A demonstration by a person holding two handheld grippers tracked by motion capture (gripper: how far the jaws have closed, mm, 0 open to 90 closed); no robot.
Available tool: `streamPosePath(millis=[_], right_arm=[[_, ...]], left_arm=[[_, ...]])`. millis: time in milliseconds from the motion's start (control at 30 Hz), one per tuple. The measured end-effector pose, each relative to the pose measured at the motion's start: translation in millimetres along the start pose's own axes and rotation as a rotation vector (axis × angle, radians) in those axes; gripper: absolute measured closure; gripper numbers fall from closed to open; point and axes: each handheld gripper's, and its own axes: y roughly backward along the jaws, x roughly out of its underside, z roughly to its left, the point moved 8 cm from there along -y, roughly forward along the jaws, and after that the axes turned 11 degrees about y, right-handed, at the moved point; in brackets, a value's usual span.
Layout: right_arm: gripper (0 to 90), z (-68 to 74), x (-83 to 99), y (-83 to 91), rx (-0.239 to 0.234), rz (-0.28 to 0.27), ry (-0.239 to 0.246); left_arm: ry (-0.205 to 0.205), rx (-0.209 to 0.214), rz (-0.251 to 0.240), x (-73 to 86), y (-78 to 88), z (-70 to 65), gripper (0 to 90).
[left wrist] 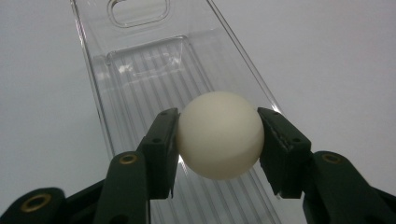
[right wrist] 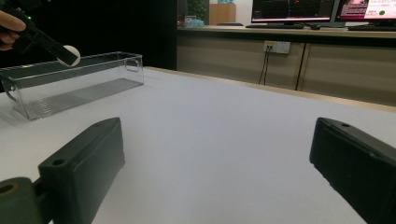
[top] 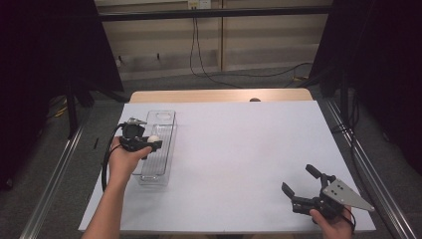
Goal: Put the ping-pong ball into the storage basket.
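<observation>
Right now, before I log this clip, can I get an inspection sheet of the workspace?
Surface: white table top, bare around the work.
Job's things: white ball held over a clear plastic bin; bin looks empty.
Clutter: nothing seen.
Grippers: left tool shut on the ball; right tool open, holding nothing, near the table's front right corner.
Cables: black cable trailing from the left tool; wires on the floor behind.
Surroundings: dark curtains at the sides, monitors on a counter.

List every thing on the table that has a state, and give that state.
white ball: clamped between the jaws, held over the bin
left gripper: shut on the ball
clear plastic bin: upright on the table, nothing lying inside
right gripper: open, holding nothing, over the white table
</observation>
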Motion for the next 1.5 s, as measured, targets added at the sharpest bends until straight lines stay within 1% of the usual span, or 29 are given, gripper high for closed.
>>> streamPosePath(millis=[33, 67, 133, 167, 200, 233, 267, 300, 333, 400, 467, 533, 567, 600, 700, 733, 767, 800, 933, 1000, 1067, 1133, 1167, 1200, 1233, 1267, 1333, 1400, 1500], right_arm=[[2.6, 0.0, 0.0, 0.0, 0.000, 0.000, 0.000], [2.6, -0.1, -0.1, 0.0, 0.001, -0.001, 0.000], [2.7, -0.1, 0.0, 0.0, 0.000, 0.000, 0.000], [2.6, -0.1, 0.0, -0.1, 0.001, 0.000, 0.000], [2.6, -0.1, 0.1, -0.1, 0.001, 0.000, 0.000], [2.7, -0.1, 0.2, -0.2, 0.001, 0.000, -0.001], [2.6, -0.1, 0.1, -0.5, 0.002, 0.000, -0.001], [2.6, -0.1, 0.2, -0.4, 0.001, 0.000, 0.001], [2.6, -0.1, 0.1, -0.4, 0.001, 0.000, 0.001], [2.7, 0.2, 0.0, -0.6, -0.001, -0.002, 0.002], [2.6, 0.6, 0.2, -0.7, -0.003, -0.001, 0.001], [2.6, 0.6, 0.3, -0.8, -0.002, -0.001, 0.000], [2.6, 0.5, 0.2, -0.8, -0.003, -0.002, 0.001], [2.6, 0.4, 0.1, -0.8, -0.001, -0.002, -0.001], [2.6, 0.5, 0.3, -0.7, -0.002, -0.001, -0.003], [2.6, 0.5, 0.4, -0.8, -0.002, -0.001, -0.003], [2.6, 0.5, 0.3, -0.7, -0.002, 0.000, -0.003], [2.6, 0.5, 0.3, -0.8, -0.002, -0.001, -0.003], [2.6, 0.4, 0.3, -0.9, -0.001, -0.002, -0.003], [2.6, 0.5, 0.1, -0.7, -0.002, -0.002, -0.002], [2.6, 0.3, -0.1, -0.6, -0.002, -0.004, 0.001], [2.7, 0.2, 0.1, -0.3, -0.001, -0.001, 0.000], [2.6, 0.0, 0.2, -0.4, 0.000, -0.001, -0.001], [2.6, -0.1, 0.2, -0.4, 0.001, 0.000, -0.001], [2.6, -0.1, 0.1, -0.5, 0.001, -0.001, 0.000], [2.6, 0.0, 0.1, -0.4, 0.001, 0.000, 0.000], [2.6, 0.5, -0.1, -0.5, -0.002, -0.003, 0.000], [2.6, 0.3, -0.2, -0.5, -0.001, -0.004, 0.001], [2.7, 0.0, 0.2, -0.4, 0.001, 0.000, -0.001]], left_arm=[[-0.005, -0.010, 0.018, 1.3, 0.8, 1.8, 51.1], [0.005, 0.005, 0.014, 1.5, 0.0, 1.8, 51.1], [0.013, -0.009, 0.007, 1.6, -0.7, 3.5, 51.1], [0.016, -0.004, 0.006, 1.9, -1.2, 3.6, 51.1], [0.013, -0.014, 0.002, 1.8, -1.2, 4.7, 51.1], [0.016, -0.002, 0.011, 2.2, -0.4, 4.7, 51.1], [0.025, -0.014, 0.001, 1.8, -0.8, 5.0, 51.1], [0.025, -0.014, 0.002, 2.0, -0.8, 5.2, 51.1], [0.004, -0.015, 0.017, 2.7, 0.2, 7.0, 51.1], [0.009, -0.011, 0.007, 3.1, -1.2, 6.2, 51.1], [0.015, -0.012, 0.014, 3.9, -1.7, 6.0, 51.1], [0.011, -0.010, 0.013, 4.2, -2.6, 6.3, 51.1], [0.008, -0.017, 0.011, 4.2, -3.1, 6.8, 51.1], [0.016, -0.016, 0.009, 4.1, -3.8, 6.0, 51.0], [0.005, -0.017, 0.022, 4.7, -4.0, 6.1, 51.0], [0.000, -0.021, 0.017, 4.4, -4.5, 6.3, 51.0], [0.004, -0.025, 0.013, 4.2, -5.1, 5.8, 51.0], [0.017, -0.017, 0.003, 4.0, -6.1, 4.2, 51.0], [0.006, -0.011, 0.012, 4.4, -7.0, 4.3, 51.0], [0.006, -0.027, 0.015, 4.9, -7.4, 5.4, 50.9], [0.013, -0.017, 0.016, 5.4, -8.7, 4.7, 51.0], [0.014, -0.018, 0.018, 5.8, -9.5, 4.4, 50.9], [0.029, -0.014, 0.006, 5.3, -10.4, 3.2, 50.9], [0.028, -0.012, 0.008, 5.3, -10.4, 3.4, 50.9], [0.012, -0.016, 0.022, 5.9, -9.6, 4.9, 50.9], [0.012, -0.020, 0.019, 5.7, -10.0, 5.3, 50.9], [0.016, -0.018, 0.016, 5.6, -10.7, 5.6, 50.8], [0.016, -0.028, 0.019, 5.7, -10.7, 6.4, 50.8], [0.021, -0.024, 0.017, 5.8, -11.1, 6.2, 50.8]])
